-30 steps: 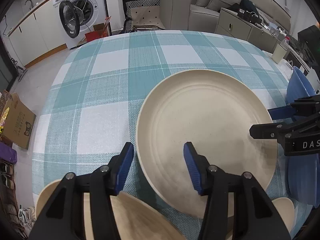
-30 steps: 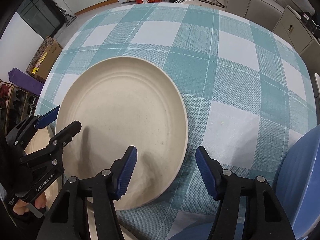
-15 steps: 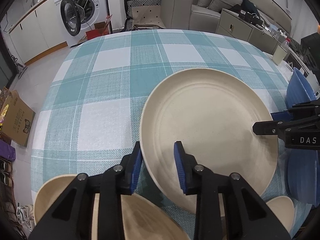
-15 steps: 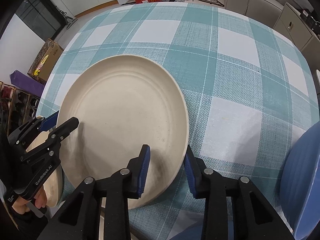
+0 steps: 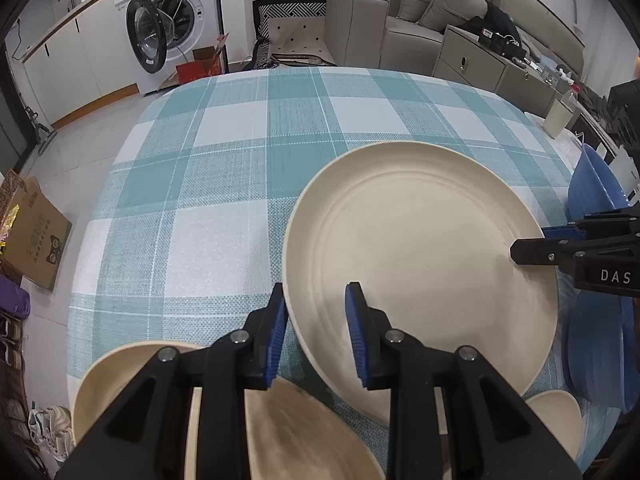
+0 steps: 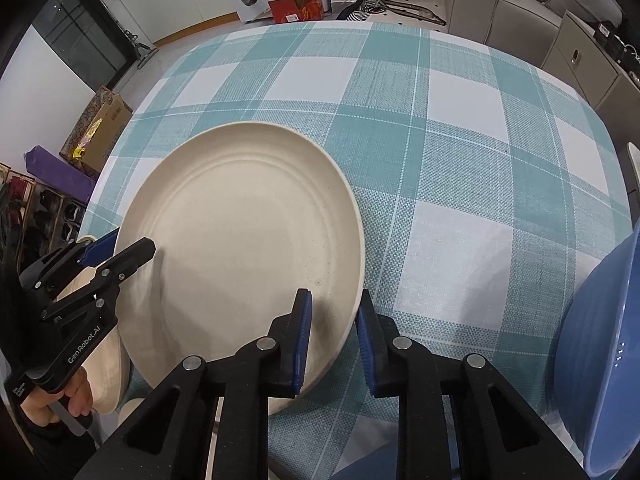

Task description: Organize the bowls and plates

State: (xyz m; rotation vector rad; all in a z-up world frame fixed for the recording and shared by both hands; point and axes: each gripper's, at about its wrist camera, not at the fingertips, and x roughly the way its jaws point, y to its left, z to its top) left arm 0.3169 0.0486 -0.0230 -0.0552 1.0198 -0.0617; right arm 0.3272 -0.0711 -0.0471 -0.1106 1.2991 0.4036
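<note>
- Plate [image 5: 420,264]: cream, resting on the checked tablecloth [image 5: 224,184].
- Left gripper [image 5: 316,336]: jaws closing, clamped on the plate's near rim.
- Right gripper [image 6: 332,340]: clamped on the opposite rim.

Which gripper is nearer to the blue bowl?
Right. The right gripper clamps the cream plate rim beside the blue bowl; the left gripper grips the plate's opposite rim.

Home, likely open-plan living area: washing machine [image 5: 172,20], grey sofa [image 5: 420,20], checked tablecloth [image 5: 260,160] on table.
</note>
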